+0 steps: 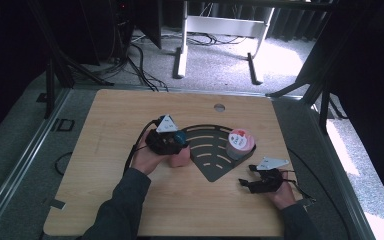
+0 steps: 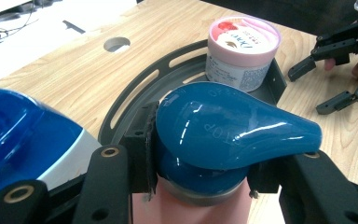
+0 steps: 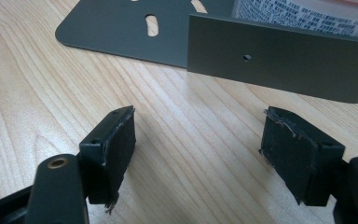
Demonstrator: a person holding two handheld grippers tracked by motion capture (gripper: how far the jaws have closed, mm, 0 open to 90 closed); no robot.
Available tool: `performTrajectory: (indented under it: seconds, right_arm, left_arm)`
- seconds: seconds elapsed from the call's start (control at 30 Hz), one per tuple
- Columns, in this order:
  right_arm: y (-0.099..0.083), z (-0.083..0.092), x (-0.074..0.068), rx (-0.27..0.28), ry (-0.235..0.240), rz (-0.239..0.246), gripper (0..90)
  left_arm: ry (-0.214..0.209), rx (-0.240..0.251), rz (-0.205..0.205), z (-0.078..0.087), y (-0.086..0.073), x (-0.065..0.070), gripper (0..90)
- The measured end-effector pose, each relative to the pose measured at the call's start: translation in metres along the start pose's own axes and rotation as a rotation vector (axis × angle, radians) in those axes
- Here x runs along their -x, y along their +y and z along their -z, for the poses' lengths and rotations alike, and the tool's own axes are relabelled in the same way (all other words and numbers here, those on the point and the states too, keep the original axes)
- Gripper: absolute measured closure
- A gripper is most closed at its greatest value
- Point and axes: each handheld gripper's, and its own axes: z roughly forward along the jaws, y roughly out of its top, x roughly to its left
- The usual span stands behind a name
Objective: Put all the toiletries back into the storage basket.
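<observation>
The left gripper (image 1: pixel 176 141) holds a pink bottle (image 1: pixel 179 157) with a blue cap (image 2: pixel 228 126). Its two black jaws pinch the bottle just under the cap, one on each side. The bottle stands upright near the middle of the wooden tabletop (image 1: pixel 105 130), touching the left edge of a dark fan-shaped tray (image 1: pixel 215 170). The cap has a long spout that points toward the right gripper.

A round jar with a pink lid (image 1: pixel 240 143) sits in the right corner of the tray, against its low wall (image 3: pixel 279 60).

The right gripper (image 1: pixel 246 176) rests near the right edge of the tabletop, just beside the tray. Its jaws are spread wide apart with only bare wood between them. They point at the tray's wall but do not touch it.
</observation>
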Motion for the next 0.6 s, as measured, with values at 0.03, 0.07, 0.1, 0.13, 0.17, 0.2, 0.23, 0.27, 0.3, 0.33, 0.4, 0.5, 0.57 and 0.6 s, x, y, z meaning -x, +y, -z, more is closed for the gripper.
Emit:
performTrajectory:
  seconds: [0.03, 0.07, 0.1, 0.13, 0.17, 0.2, 0.23, 0.27, 0.3, 0.33, 0.4, 0.5, 0.57, 0.6]
  right_arm:
    - [0.0, 0.0, 0.0, 0.0, 0.0, 0.0, 25.9]
    - [0.0, 0.0, 0.0, 0.0, 0.0, 0.0, 25.9]
    - [0.0, 0.0, 0.0, 0.0, 0.0, 0.0, 25.9]
    - [0.0, 0.0, 0.0, 0.0, 0.0, -0.001, 25.9]
    - [0.0, 0.0, 0.0, 0.001, 0.0, -0.001, 25.9]
    - [0.0, 0.0, 0.0, 0.001, 0.0, -0.001, 25.8]
    - [0.0, 0.0, 0.0, 0.001, 0.0, 0.0, 25.9]
    - [0.0, 0.0, 0.0, 0.001, 0.0, -0.001, 25.8]
    - [0.0, 0.0, 0.0, 0.001, 0.0, -0.001, 25.9]
    - [0.0, 0.0, 0.0, 0.001, 0.001, -0.001, 25.9]
    - [0.0, 0.0, 0.0, 0.001, 0.0, -0.001, 25.9]
    - [0.0, 0.0, 0.0, 0.0, 0.0, -0.001, 25.9]
    - [0.0, 0.0, 0.0, 0.001, 0.0, -0.001, 25.9]
    - [0.0, 0.0, 0.0, 0.001, 0.0, -0.001, 25.9]
  left_arm:
    - [-0.001, -0.002, 0.001, 0.0, 0.001, 0.0, 52.8]
    - [-0.004, -0.002, 0.001, 0.0, 0.002, 0.0, 52.8]
    - [-0.004, -0.001, 0.001, 0.001, 0.003, 0.001, 52.8]
    - [-0.004, 0.003, 0.002, 0.001, 0.003, 0.001, 52.7]
    - [-0.002, 0.002, 0.001, 0.001, 0.004, 0.002, 52.8]
    - [0.0, 0.003, 0.002, 0.001, 0.004, 0.002, 52.8]
    - [0.0, 0.003, 0.002, 0.001, 0.005, 0.003, 52.8]
    - [0.0, 0.002, 0.001, 0.002, 0.006, 0.003, 52.8]
    - [0.001, 0.003, 0.002, 0.002, 0.007, 0.004, 52.8]
    - [0.003, 0.003, 0.001, 0.002, 0.008, 0.004, 52.8]
    - [0.002, 0.0, -0.003, 0.003, 0.01, 0.006, 52.8]
    - [0.0, 0.002, -0.003, 0.003, 0.013, 0.007, 52.8]
    - [0.002, 0.001, -0.008, 0.004, 0.016, 0.008, 52.8]
    - [0.001, 0.003, -0.004, 0.003, 0.016, 0.009, 52.8]
